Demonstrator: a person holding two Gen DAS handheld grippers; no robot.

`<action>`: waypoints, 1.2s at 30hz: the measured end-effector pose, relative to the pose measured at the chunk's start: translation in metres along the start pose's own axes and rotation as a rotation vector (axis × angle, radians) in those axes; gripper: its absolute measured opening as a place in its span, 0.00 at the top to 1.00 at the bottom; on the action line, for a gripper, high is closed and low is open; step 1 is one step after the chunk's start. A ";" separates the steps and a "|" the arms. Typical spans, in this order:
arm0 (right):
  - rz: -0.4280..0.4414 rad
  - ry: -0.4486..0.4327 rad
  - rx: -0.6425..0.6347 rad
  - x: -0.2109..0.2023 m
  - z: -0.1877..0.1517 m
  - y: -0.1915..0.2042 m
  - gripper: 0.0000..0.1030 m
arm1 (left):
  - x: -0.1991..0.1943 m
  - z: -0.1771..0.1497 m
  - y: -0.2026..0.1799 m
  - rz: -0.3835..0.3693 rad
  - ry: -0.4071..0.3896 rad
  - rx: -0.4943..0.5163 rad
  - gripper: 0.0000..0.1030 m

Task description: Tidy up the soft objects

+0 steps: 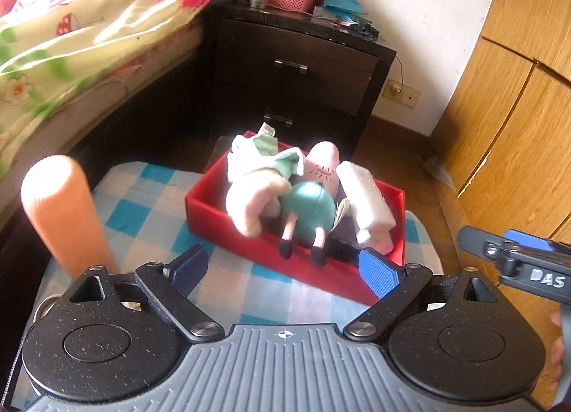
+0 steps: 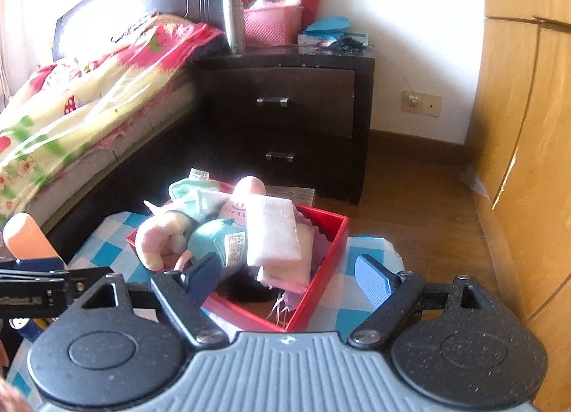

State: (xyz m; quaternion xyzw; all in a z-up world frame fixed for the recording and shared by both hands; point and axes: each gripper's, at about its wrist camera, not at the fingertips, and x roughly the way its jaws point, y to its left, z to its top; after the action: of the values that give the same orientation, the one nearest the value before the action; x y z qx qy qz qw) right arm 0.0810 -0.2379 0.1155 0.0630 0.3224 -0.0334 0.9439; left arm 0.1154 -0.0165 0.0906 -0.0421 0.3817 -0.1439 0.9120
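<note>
My left gripper stands open with nothing between its blue pads, held near the red box. My right gripper is likewise open and empty, over the near right corner of the same box.

The box sits on the worktop, which is covered in a blue-and-white checked cloth. Inside lie a pink plush toy, a pig doll in a teal dress and a folded white towel, piled against one another and rising above the rim.

An orange cylinder stands upright at the left of the worktop, apart from the box. A bed lies to the far left, a dark nightstand beyond the box.
</note>
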 end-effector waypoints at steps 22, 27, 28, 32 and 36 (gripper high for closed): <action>0.038 -0.003 -0.053 -0.043 -0.046 0.018 0.37 | -0.031 -0.048 0.001 0.088 -0.012 0.044 0.13; 0.050 -0.004 -0.067 -0.050 -0.051 0.022 0.37 | -0.034 -0.056 -0.002 0.089 -0.007 0.068 0.12; 0.054 -0.002 -0.070 -0.050 -0.051 0.023 0.37 | -0.035 -0.057 -0.003 0.089 -0.007 0.073 0.12; 0.063 -0.002 -0.080 -0.057 -0.057 0.025 0.37 | -0.038 -0.063 -0.006 0.098 -0.008 0.095 0.12; 0.069 0.006 -0.084 -0.062 -0.063 0.025 0.37 | -0.039 -0.068 -0.006 0.097 0.003 0.096 0.12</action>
State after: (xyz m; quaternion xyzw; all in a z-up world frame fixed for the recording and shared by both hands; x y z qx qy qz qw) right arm -0.0036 -0.2034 0.1068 0.0345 0.3238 0.0130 0.9454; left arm 0.0401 -0.0090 0.0707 0.0207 0.3773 -0.1178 0.9183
